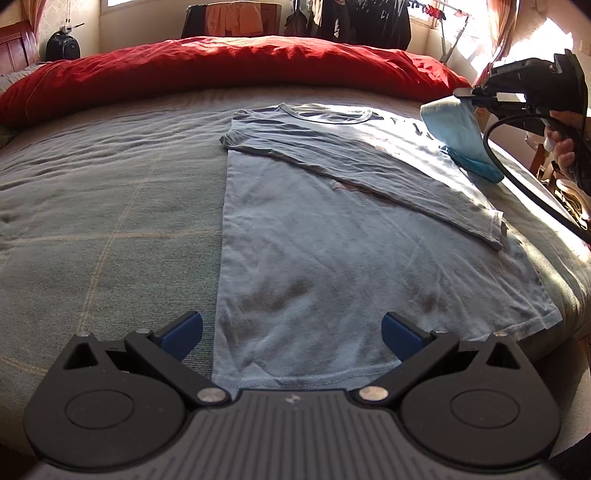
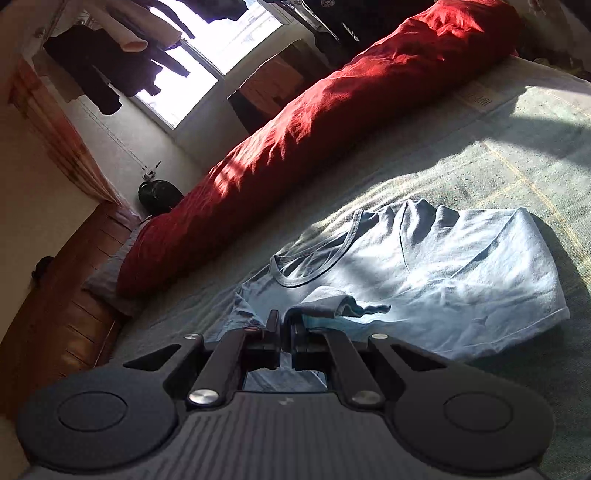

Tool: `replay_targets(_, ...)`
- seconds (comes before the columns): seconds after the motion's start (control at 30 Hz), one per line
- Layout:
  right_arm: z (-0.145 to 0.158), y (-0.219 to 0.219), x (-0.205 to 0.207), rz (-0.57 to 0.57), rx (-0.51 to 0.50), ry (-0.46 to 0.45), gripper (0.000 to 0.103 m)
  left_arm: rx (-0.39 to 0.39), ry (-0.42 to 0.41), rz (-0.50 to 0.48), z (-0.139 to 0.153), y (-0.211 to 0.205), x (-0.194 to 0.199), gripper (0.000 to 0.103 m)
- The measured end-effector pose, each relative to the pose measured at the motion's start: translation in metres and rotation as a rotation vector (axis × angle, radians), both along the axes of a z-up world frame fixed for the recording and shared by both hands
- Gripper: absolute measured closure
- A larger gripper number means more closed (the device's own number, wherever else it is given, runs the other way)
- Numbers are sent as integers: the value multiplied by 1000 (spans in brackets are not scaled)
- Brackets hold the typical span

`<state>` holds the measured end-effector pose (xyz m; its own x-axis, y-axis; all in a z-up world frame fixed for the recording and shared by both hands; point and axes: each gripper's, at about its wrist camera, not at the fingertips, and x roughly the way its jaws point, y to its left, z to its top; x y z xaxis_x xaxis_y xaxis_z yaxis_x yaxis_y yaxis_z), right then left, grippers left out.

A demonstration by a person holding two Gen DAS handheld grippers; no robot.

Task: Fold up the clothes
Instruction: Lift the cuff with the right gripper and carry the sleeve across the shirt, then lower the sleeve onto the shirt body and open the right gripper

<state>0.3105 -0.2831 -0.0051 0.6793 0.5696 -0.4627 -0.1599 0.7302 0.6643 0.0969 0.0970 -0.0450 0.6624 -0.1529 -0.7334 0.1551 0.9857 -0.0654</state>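
Note:
A light blue T-shirt (image 1: 314, 236) lies flat on the bed, its left side folded in over the body, neckline toward the red duvet. My left gripper (image 1: 291, 332) hovers open over the shirt's bottom hem, blue pads wide apart, nothing between them. My right gripper (image 1: 466, 94) is at the shirt's right shoulder, shut on the right sleeve (image 1: 458, 129), which it lifts off the bed. In the right wrist view the right gripper (image 2: 285, 325) stands with jaws together on a bunched fold of the sleeve (image 2: 332, 302), and the T-shirt (image 2: 443, 280) spreads beyond.
A grey-green checked bedspread (image 1: 103, 221) covers the bed. A rolled red duvet (image 1: 221, 70) runs along the far side. A wooden headboard (image 2: 62, 295) stands at one end. Dark clothes (image 1: 365, 22) hang near the windows. A hand (image 1: 561, 144) and black cable (image 1: 524, 184) are at the right edge.

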Motion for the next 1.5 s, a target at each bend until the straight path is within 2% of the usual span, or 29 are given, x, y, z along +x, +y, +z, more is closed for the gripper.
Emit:
replay_targets(0.27, 0, 45, 1, 85, -28, -6, 98, 44, -21, 61, 8, 29, 5, 1)
replay_targets(0.7, -15, 136, -11, 284, -180, -14, 98, 6, -27, 210, 14, 75, 1, 1)
replay_targets(1.03, -35, 166, -31, 375, -255, -1, 98, 7, -28, 205, 15, 72, 0, 1)
replay_targets(1.27, -36, 172, -39, 417, -244, -7, 98, 6, -27, 201, 16, 68, 0, 1)
replay_targets(1.5, -36, 186, -50, 469, -319, -45, 97, 6, -28, 196, 17, 65, -1, 1)
